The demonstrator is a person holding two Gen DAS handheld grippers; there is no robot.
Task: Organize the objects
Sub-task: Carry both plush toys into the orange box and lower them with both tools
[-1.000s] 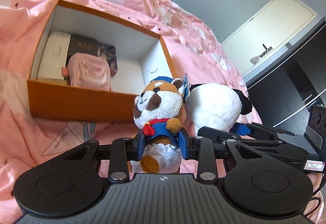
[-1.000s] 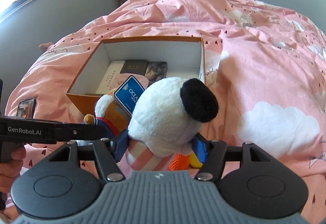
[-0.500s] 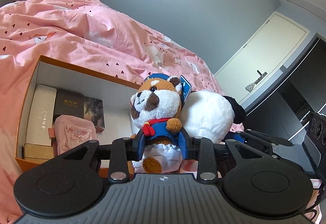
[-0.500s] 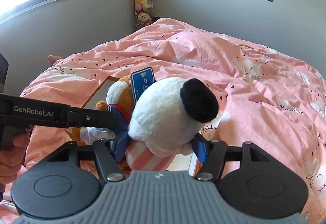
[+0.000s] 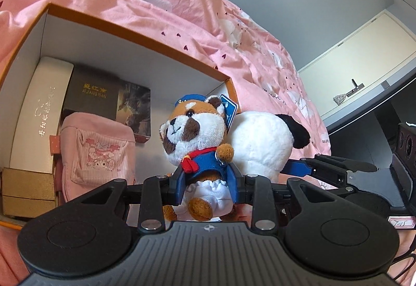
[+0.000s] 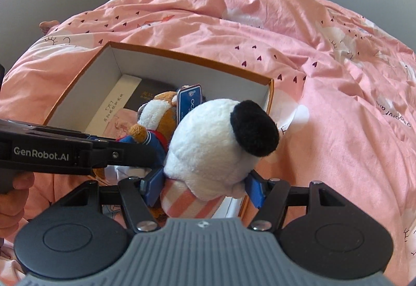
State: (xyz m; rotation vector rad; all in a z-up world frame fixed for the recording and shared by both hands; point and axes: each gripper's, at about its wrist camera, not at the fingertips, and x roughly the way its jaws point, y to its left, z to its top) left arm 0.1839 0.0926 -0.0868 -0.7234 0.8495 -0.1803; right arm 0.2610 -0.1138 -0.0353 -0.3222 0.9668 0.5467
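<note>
My left gripper (image 5: 206,183) is shut on a brown and white sailor plush (image 5: 197,140) and holds it over the open orange box (image 5: 124,28). My right gripper (image 6: 204,188) is shut on a white plush with black ears (image 6: 221,145), just right of the sailor plush (image 6: 156,114), above the box's near right corner (image 6: 270,96). The white plush also shows in the left wrist view (image 5: 262,143). The left gripper's arm (image 6: 65,153) crosses the right wrist view.
Inside the box lie a white case (image 5: 41,114), a dark book (image 5: 93,93), a pink pouch (image 5: 101,153) and a gold carton (image 5: 26,192). The box rests on a pink duvet (image 6: 325,65). A desk and door (image 5: 364,73) stand to the right.
Both grippers have moved forward and tipped down with their plush toys. They now hang over the box's open top; the box interior fills more of both views.
</note>
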